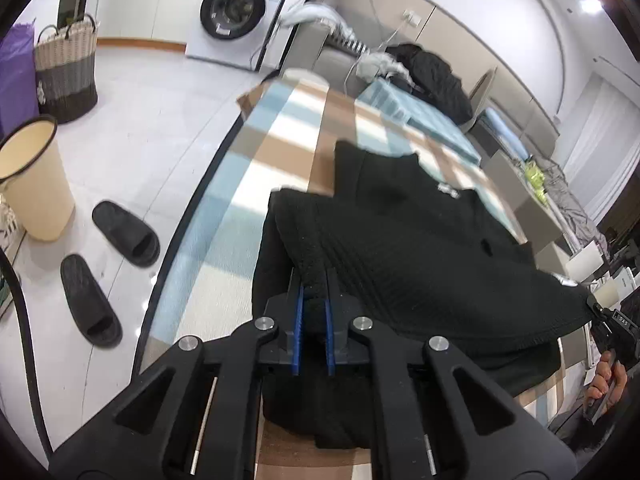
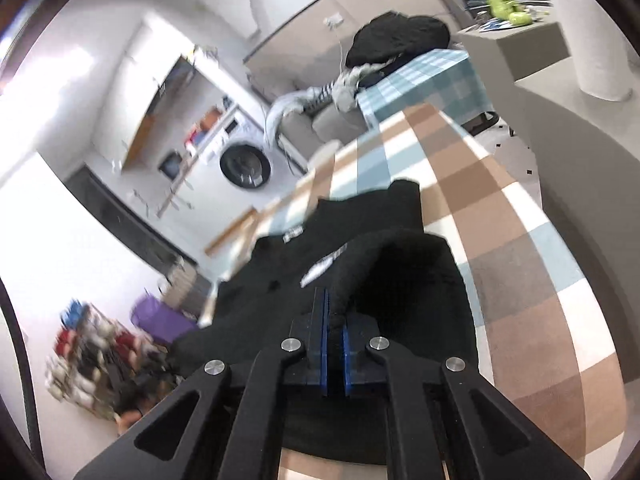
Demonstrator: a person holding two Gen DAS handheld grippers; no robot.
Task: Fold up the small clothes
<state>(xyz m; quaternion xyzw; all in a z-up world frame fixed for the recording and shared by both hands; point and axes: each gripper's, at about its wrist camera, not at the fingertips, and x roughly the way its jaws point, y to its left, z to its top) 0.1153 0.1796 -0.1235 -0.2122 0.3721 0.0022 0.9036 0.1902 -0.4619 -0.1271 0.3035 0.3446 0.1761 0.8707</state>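
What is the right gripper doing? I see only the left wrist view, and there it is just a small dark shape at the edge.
Observer: The right gripper is shut on a bunched fold of the black sweater.
Operator: Is there a label on the sweater near it?
Observer: Yes, a white label shows just left of that fold.
Operator: What stands on the floor on that side?
Observer: A blurred, colourful heap of things beside a purple bag.
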